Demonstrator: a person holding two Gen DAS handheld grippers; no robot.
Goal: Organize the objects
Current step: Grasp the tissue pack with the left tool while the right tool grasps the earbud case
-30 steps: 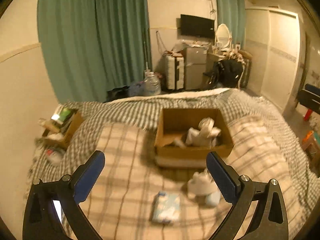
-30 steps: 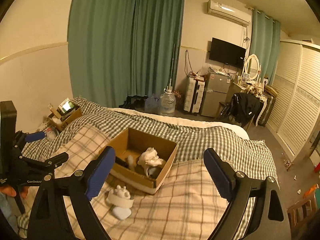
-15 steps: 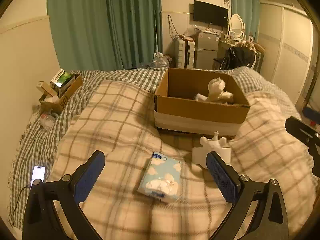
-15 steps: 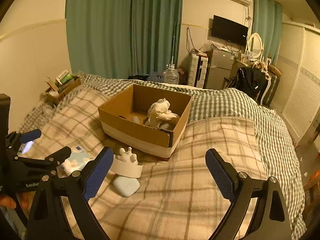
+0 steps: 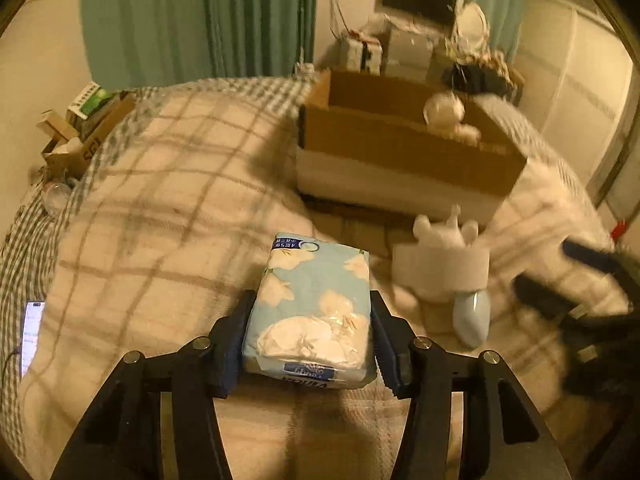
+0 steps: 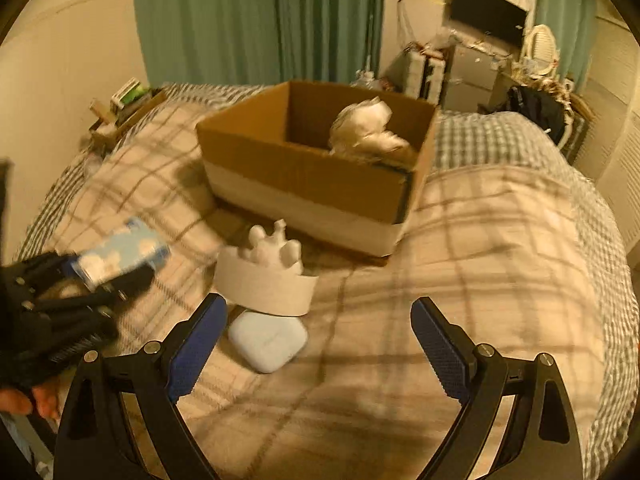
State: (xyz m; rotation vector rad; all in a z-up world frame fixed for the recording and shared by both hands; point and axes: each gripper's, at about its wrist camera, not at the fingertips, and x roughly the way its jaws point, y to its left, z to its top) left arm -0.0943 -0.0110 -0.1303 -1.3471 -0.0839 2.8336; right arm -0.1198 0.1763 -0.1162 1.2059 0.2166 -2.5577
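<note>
Left tongs (image 5: 308, 336): clamped on tissue pack (image 5: 310, 304), over the bed (image 5: 160, 216). Right tongs (image 6: 318, 344): spread wide, holding nothing; white case (image 6: 267, 340) just ahead by left finger; cardboard box (image 6: 316, 176) beyond.

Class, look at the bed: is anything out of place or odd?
Yes. A pale blue case lies loose on the blanket, half under a white holder, outside the cardboard box.

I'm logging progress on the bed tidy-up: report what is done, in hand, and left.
Done: a white bundle lies in the cardboard box. In hand: the left gripper is shut on the tissue pack. Left: the white figurine and pale blue case on the blanket; the right gripper is open.
</note>
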